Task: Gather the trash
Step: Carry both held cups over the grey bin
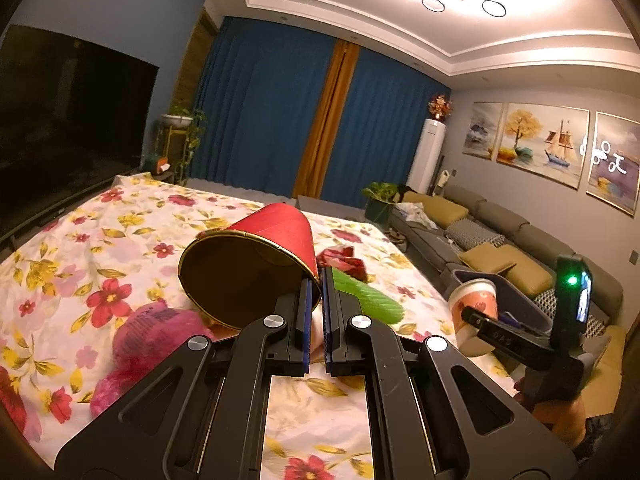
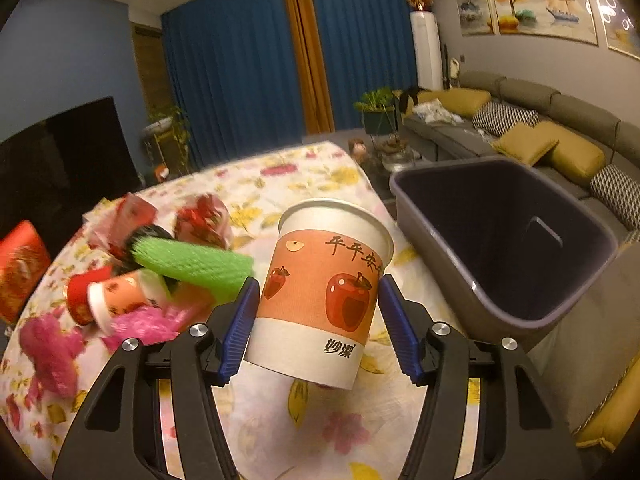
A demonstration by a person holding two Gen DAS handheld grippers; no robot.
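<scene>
My left gripper (image 1: 319, 284) is shut on the rim of a red paper cup (image 1: 256, 264) with a gold inside, held above the floral tablecloth (image 1: 100, 248). My right gripper (image 2: 318, 292) is shut on a white and orange paper cup with apple prints (image 2: 320, 296), lifted above the table beside the grey trash bin (image 2: 508, 240). That cup (image 1: 474, 300) and the right gripper also show at the right of the left wrist view. Green foam netting (image 2: 192, 260), pink foam netting (image 2: 52, 344), red wrappers (image 2: 204, 220) and a fallen small cup (image 2: 120, 296) lie on the table.
The bin stands open at the table's right edge, its inside dark. A grey sofa (image 2: 540, 120) with yellow cushions runs along the right wall. A dark TV (image 1: 68, 120) stands left of the table. Blue curtains (image 1: 260, 112) hang behind.
</scene>
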